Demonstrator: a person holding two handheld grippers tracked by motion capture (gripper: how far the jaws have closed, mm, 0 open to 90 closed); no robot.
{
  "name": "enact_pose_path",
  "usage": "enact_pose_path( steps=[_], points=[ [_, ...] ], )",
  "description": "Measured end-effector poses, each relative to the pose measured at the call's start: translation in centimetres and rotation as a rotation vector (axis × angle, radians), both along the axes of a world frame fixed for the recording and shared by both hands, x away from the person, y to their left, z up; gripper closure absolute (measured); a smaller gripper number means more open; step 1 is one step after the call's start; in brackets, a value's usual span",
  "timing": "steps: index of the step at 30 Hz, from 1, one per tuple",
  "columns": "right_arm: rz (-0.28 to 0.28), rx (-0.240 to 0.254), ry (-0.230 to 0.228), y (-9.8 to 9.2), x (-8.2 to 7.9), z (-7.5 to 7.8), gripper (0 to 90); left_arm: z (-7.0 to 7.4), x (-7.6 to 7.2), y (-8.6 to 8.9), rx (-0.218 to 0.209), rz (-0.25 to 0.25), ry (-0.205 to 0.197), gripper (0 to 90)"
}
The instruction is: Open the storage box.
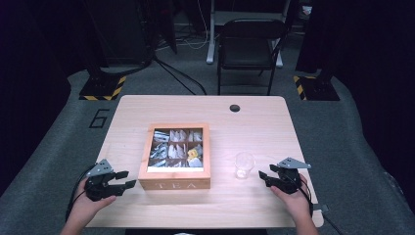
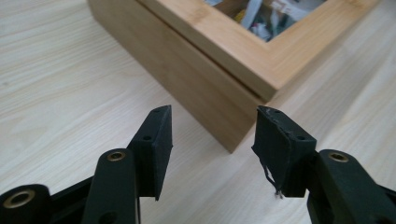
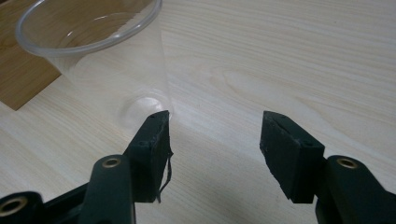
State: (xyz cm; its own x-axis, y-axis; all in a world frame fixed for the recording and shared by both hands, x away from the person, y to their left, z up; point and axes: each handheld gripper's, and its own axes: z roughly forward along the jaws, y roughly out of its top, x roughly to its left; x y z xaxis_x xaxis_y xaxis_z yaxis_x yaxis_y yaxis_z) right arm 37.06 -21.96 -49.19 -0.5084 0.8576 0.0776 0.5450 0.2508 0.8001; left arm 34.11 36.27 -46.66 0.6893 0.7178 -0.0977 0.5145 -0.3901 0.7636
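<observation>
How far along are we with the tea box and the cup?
Nothing looks done: the tea box is shut with its packets inside, and the cup is empty. Both tongs, left and right, are open and hold nothing. Opening the box and any moving of packets are left.

On the counter (image 1: 147,105) the tea box (image 1: 174,183) stood near the middle, a little left of centre, with tea bags (image 1: 174,149) inside its compartments. The cup (image 1: 243,165) stood apart to the right of the box, toward the near edge. The left hand-held gripper (image 1: 128,179) was just left of the box's near corner; the right hand-held gripper (image 1: 265,175) was just right of the cup. Behind the counter, on the floor, stood a chair (image 1: 249,44)
</observation>
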Motion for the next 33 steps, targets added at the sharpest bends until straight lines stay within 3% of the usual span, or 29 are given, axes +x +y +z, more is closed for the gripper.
enact_pose_path(
  steps=[5,11,20,21,28,33],
  points=[
    [-0.006,0.000,-0.015,0.0,-0.1,0.4,43.3,-0.3,0.0,-0.9,0.012,-0.028,-0.007,50.2],
    [-0.016,0.017,-0.001,-0.1,-0.2,0.6,44.6,-0.3,-0.1,-1.7,0.006,-0.060,-0.006,52.8],
    [-0.009,0.011,0.012,0.0,-0.2,0.5,45.3,-0.4,-0.1,-2.4,0.005,-0.062,-0.022,57.7],
    [-0.011,0.012,0.014,0.0,-0.2,0.5,45.2,-0.4,-0.1,-2.5,-0.012,-0.051,-0.034,57.7],
    [-0.017,0.019,0.014,0.1,-0.1,0.5,45.1,-0.2,-0.2,-2.7,0.009,-0.049,-0.053,58.6],
    [-0.008,0.012,0.025,0.2,-0.1,0.4,45.2,-0.3,-0.3,-2.8,-0.003,-0.032,-0.065,59.5]
  ],
)
